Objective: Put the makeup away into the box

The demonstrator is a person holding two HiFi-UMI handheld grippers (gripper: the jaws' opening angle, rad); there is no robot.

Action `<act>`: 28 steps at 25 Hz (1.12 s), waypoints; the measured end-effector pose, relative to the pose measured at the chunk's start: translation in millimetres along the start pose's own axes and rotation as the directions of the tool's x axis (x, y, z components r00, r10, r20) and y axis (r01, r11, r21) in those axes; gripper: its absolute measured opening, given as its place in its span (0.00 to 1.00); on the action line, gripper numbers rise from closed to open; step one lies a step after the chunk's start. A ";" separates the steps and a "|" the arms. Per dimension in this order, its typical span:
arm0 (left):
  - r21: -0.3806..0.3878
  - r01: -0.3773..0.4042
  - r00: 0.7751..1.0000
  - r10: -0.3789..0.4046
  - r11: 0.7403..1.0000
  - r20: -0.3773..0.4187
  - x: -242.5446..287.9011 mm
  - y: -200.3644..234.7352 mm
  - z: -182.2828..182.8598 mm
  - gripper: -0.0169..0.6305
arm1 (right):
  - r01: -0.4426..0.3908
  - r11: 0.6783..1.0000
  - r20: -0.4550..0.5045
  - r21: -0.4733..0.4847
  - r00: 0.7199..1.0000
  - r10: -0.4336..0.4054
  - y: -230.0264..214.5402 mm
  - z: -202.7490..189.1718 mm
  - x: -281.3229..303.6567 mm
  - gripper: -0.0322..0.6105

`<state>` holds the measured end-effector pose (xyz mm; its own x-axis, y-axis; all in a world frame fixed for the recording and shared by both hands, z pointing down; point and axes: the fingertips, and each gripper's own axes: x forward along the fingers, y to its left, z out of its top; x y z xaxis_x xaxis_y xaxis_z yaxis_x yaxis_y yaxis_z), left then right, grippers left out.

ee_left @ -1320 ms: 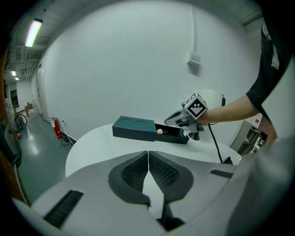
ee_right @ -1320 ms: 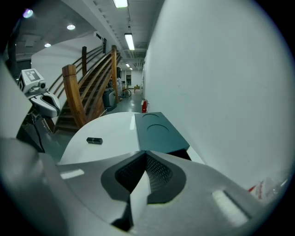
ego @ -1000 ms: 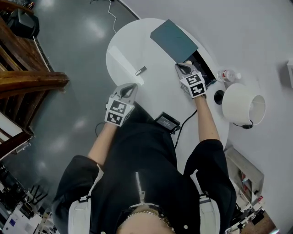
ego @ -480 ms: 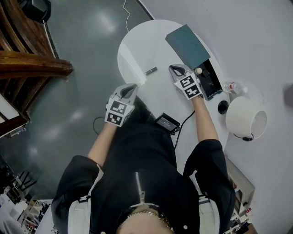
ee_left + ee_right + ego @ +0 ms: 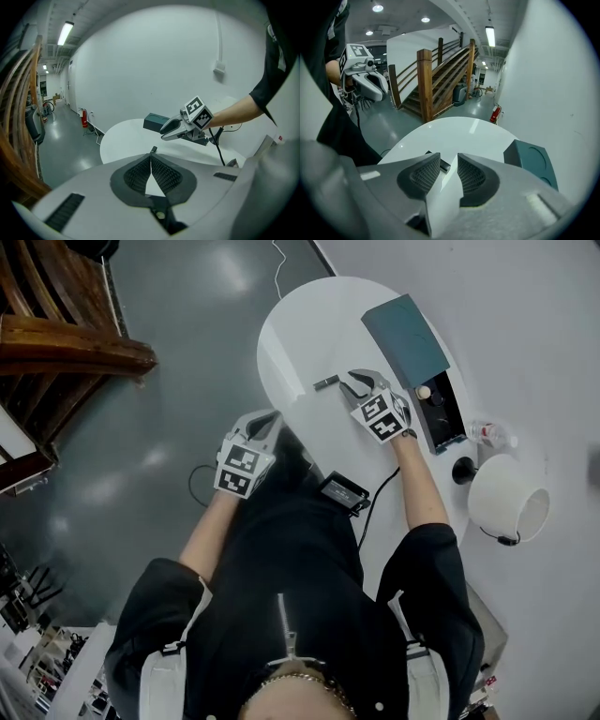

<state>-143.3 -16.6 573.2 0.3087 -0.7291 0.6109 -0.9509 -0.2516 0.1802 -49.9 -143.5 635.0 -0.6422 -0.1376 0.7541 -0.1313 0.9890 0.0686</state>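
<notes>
A small dark makeup stick (image 5: pixel 325 382) lies on the round white table (image 5: pixel 300 334). Just right of it, my right gripper (image 5: pixel 353 381) points at the stick, and its jaws have just been opening with nothing between them. In the right gripper view the stick (image 5: pixel 439 161) shows beyond the parted pads. The teal box (image 5: pixel 441 413) stands open at the right with its lid (image 5: pixel 405 326) raised and a round cream item (image 5: pixel 424 391) inside. My left gripper (image 5: pixel 267 416) hovers at the table's near left edge, pads together and holding nothing.
A white lamp shade (image 5: pixel 506 498) and a small bottle (image 5: pixel 487 432) stand right of the box. A black device (image 5: pixel 342 491) with a cable sits by my body at the table's near edge. A wooden staircase (image 5: pixel 66 343) rises at the far left.
The right gripper left the round cream item in the box, moved left toward the makeup stick, and its jaws parted. The left gripper shifted slightly.
</notes>
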 end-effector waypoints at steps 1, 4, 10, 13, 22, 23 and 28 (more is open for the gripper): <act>-0.006 -0.005 1.000 0.005 1.000 -0.001 -0.3 1.7 -2.3 0.05 | -0.016 1.000 -0.014 -0.022 1.000 0.015 3.9 -1.4 4.7 0.22; -0.023 -0.016 1.000 0.016 1.000 -0.011 -2.3 5.3 -10.0 0.05 | -0.075 0.990 -0.083 -0.117 0.994 0.066 17.0 -8.3 18.8 0.27; -0.050 -0.043 0.999 0.043 0.998 -0.017 -9.6 15.6 -15.3 0.05 | -0.176 0.941 -0.203 -0.290 0.972 0.119 33.9 -19.3 44.1 0.31; -0.058 -0.057 0.998 0.055 0.997 -0.022 -9.9 19.2 -19.3 0.05 | -0.217 0.918 -0.242 -0.334 0.960 0.139 35.5 -24.5 53.8 0.31; -0.081 -0.079 0.997 0.077 0.994 -0.032 -16.8 30.7 -23.4 0.05 | -0.306 0.867 -0.344 -0.395 0.924 0.169 42.6 -33.2 70.9 0.31; -0.082 -0.079 0.996 0.076 0.993 -0.036 -16.8 30.9 -24.6 0.05 | -0.307 0.866 -0.347 -0.394 0.922 0.169 42.7 -34.0 72.3 0.31; -0.084 -0.080 0.996 0.077 0.993 -0.035 -18.7 32.5 -23.8 0.05 | -0.304 0.868 -0.377 -0.392 0.914 0.150 42.8 -40.7 76.7 0.29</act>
<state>-180.5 4.0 586.0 0.2331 -0.7237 0.6496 -0.9711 -0.1381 0.1946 -74.0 -109.5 722.4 -0.3219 0.0431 0.9458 0.3774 0.9220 0.0864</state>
